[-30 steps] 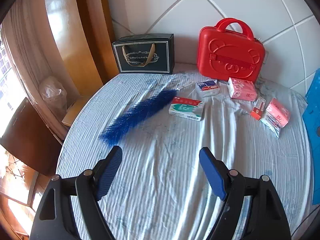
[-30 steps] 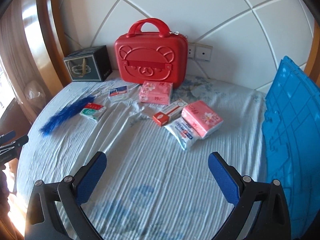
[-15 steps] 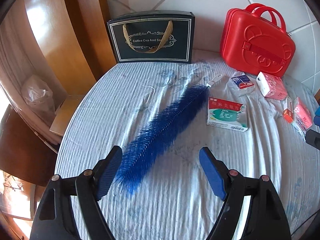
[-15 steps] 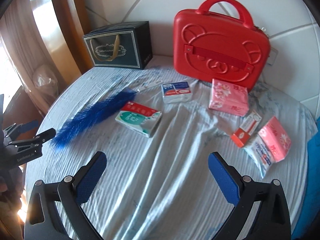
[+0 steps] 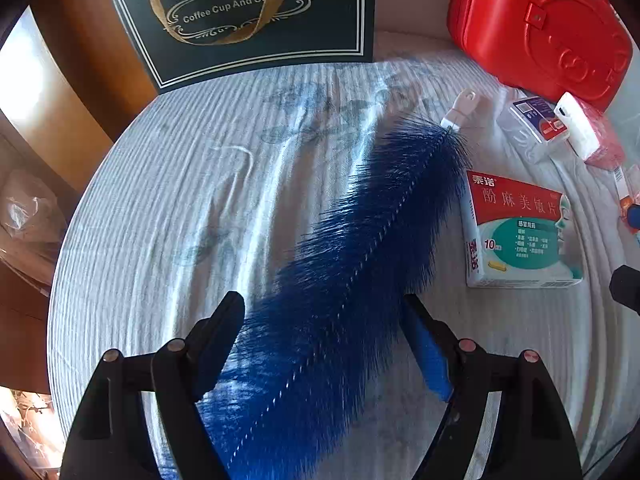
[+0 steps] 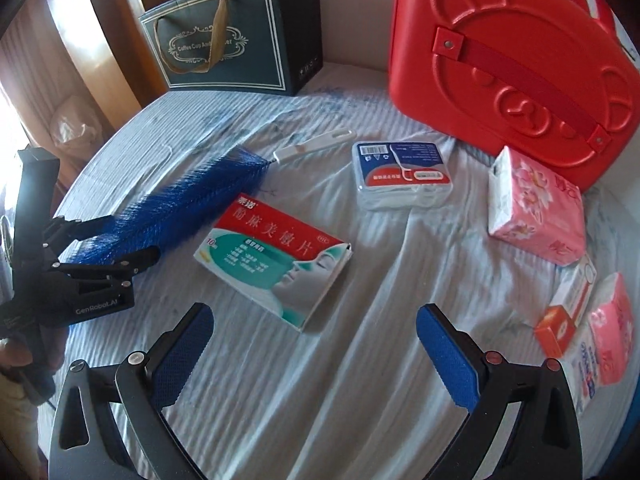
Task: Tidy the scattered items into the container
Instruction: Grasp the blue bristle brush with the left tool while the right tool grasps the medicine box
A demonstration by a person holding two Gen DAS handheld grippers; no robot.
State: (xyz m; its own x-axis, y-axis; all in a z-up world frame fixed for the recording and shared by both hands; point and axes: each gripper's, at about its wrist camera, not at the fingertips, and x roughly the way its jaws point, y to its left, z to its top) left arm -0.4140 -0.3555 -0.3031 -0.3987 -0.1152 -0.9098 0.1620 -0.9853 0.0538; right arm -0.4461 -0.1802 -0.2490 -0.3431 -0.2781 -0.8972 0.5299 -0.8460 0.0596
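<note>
Fingers of the left gripper (image 5: 322,344) are spread wide, straddling the near end of the blue bristle brush (image 5: 352,276); pads not pressing the bristles, nothing grasped. In the right wrist view the left gripper (image 6: 120,240) sits at the far left edge, its fingers either side of the brush's near-left end. Right gripper (image 6: 316,348) fingers are also released, hovering over bare bedsheet (image 6: 360,380) with nothing between them.

Brush lies diagonally on the bed, bristle end near-left, white handle (image 6: 316,145) pointing far-right. Just right of the brush: a red, white and green medicine box (image 6: 276,256), flat on the sheet. Farther back, a clear floss-pick case (image 6: 402,176) with a blue and red label. Right of that, a pink tissue pack (image 6: 536,208) close in front of the red bear-face case (image 6: 508,64), which stands upright and closed at the far right against the wall. Near-right edge: a small orange and white box (image 6: 564,312) and another pink pack (image 6: 612,344) stacked on a blue-printed packet. Far left: a dark gift box (image 5: 256,20) with a ribbon handle, upright against the wall.
</note>
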